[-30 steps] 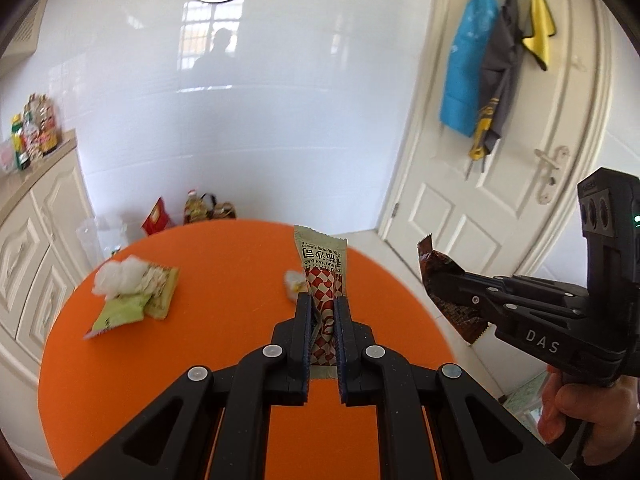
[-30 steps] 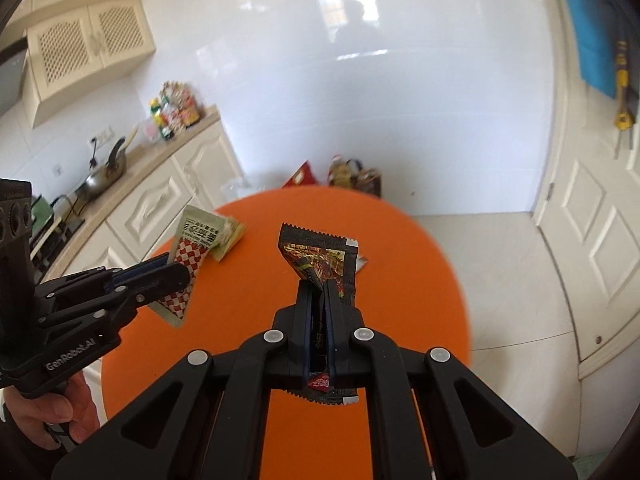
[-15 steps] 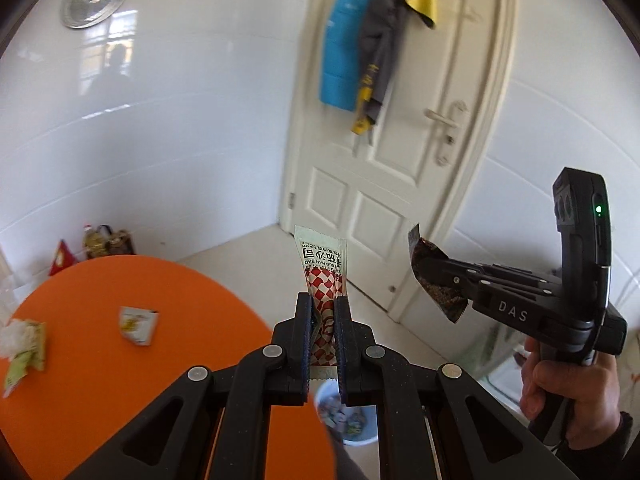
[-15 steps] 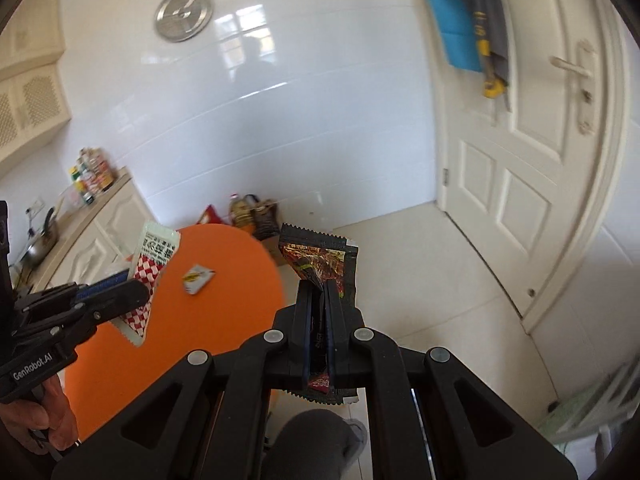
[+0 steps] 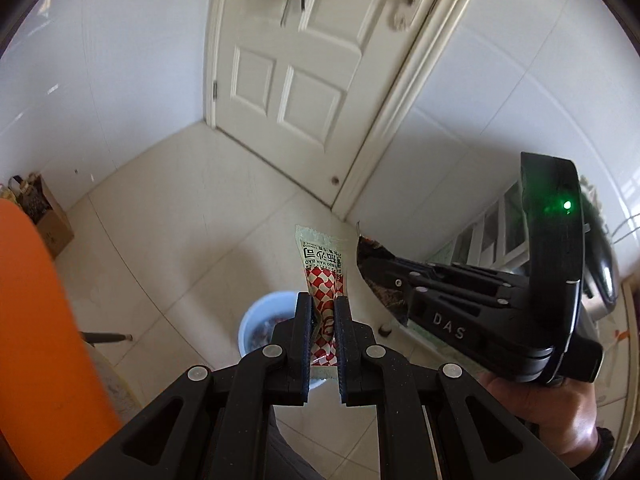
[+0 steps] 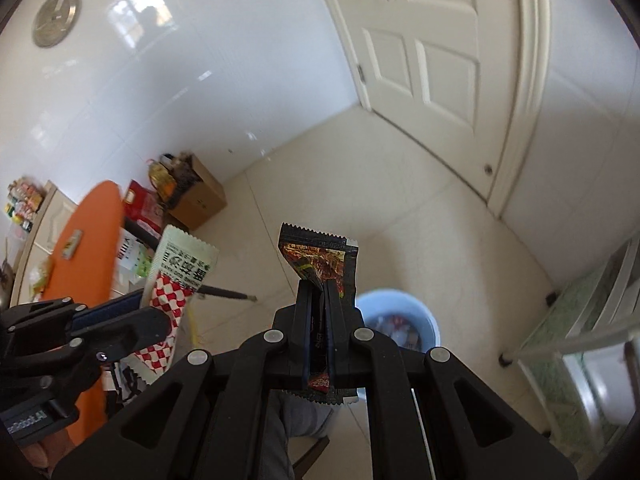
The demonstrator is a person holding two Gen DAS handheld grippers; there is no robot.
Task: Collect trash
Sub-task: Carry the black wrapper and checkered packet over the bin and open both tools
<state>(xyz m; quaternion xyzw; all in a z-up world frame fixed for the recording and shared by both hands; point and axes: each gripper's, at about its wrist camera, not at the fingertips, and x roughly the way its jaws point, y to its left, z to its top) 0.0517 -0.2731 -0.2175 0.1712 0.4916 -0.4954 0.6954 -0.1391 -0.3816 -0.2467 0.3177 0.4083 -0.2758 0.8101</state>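
My left gripper (image 5: 322, 300) is shut on a red-and-white checked wrapper (image 5: 322, 264), which stands upright between the pads. My right gripper (image 6: 318, 288) is shut on a dark snack wrapper (image 6: 320, 258). Both hang over the tiled floor, above a pale blue bin (image 5: 260, 322) holding several pieces of trash. In the right wrist view the bin (image 6: 412, 312) lies just right of my fingers, and the left gripper (image 6: 156, 314) with its checked wrapper (image 6: 180, 272) shows at the left. The right gripper (image 5: 384, 280) appears at the right in the left wrist view.
The orange round table (image 6: 90, 240) stands at the left with a small wrapper (image 6: 72, 243) on it. A cardboard box (image 6: 200, 196) and bags sit by the tiled wall. A white door (image 5: 304, 64) is ahead. A glass-fronted cabinet (image 6: 580, 320) stands at the right.
Both grippers have swung away from the orange table toward the door and tilted down. The floor and the blue bin have come into view below them. The wrappers stay gripped.
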